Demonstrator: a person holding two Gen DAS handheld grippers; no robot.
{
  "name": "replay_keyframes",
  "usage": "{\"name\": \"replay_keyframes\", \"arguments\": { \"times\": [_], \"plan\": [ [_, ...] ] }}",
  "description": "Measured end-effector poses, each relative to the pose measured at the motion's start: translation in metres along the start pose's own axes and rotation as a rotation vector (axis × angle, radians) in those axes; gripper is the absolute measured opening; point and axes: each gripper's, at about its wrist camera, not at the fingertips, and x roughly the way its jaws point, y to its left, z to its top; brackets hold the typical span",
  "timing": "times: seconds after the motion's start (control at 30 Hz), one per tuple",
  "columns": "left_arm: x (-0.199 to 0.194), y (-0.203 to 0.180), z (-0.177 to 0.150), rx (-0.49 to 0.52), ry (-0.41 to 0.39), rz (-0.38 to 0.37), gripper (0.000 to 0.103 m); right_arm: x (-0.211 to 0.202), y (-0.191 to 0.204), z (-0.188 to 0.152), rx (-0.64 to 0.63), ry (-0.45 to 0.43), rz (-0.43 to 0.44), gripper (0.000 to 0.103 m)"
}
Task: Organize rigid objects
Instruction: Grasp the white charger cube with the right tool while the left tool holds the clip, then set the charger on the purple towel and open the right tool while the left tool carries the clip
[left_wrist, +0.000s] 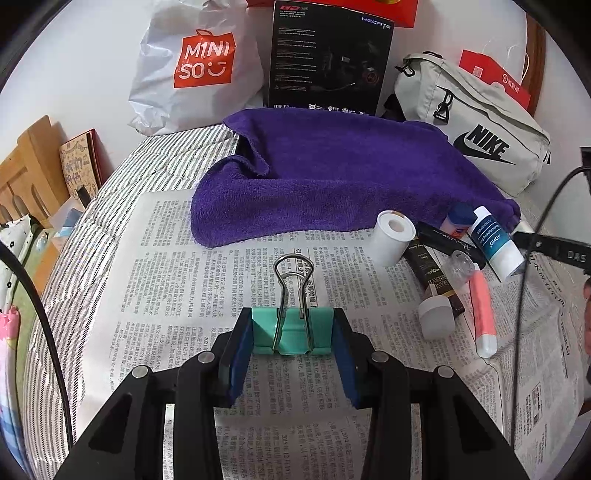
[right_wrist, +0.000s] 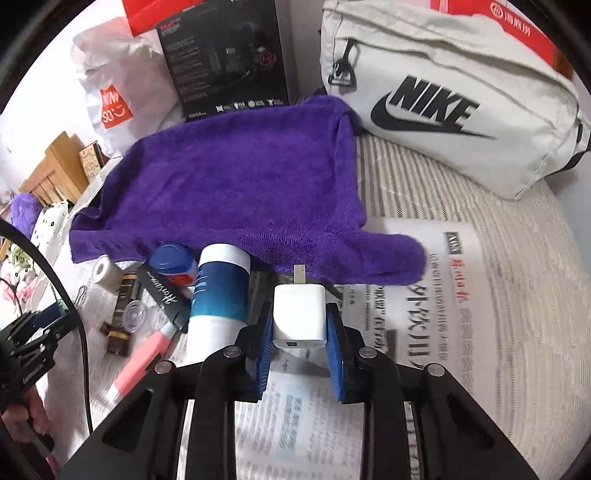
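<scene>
In the left wrist view my left gripper (left_wrist: 293, 332) is shut on a teal binder clip (left_wrist: 291, 330), its wire handles pointing away over the newspaper (left_wrist: 177, 280). In the right wrist view my right gripper (right_wrist: 300, 328) is shut on a white USB charger plug (right_wrist: 299, 315), prongs toward the purple towel (right_wrist: 236, 192). Beside it on the left lies a white and blue tube (right_wrist: 218, 299). A cluster lies on the paper: a white tape roll (left_wrist: 392, 236), a blue-capped jar (left_wrist: 460, 221), a pink tube (left_wrist: 482, 314), a dark tube (left_wrist: 432, 277) and a grey cap (left_wrist: 437, 314).
A white Nike bag (right_wrist: 461, 110) sits at the back right, a black headset box (left_wrist: 328, 62) and a Miniso bag (left_wrist: 195, 70) behind the towel. A black cable (left_wrist: 532, 258) crosses the right side. Wooden furniture (left_wrist: 29, 166) stands at the left edge of the striped bedding.
</scene>
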Motion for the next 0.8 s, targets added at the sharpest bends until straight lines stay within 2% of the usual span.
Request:
{"name": "replay_keyframes", "arguments": {
  "times": [0.23,0.5,0.8],
  "plan": [
    [-0.006,0.008,0.004,-0.023,-0.006,0.001,0.039,-0.019,0.002,0.028,-0.016,-0.033,0.028,0.026],
    [-0.022,0.011,0.013,-0.010,-0.029,0.042,0.039,0.024,0.009,0.076,-0.022,-0.041,0.010,0.026],
    [-0.027,0.024,0.021,-0.041,-0.031,0.027,0.039,0.074,0.010,0.085,-0.004,0.056,-0.010,0.026]
  ]
}}
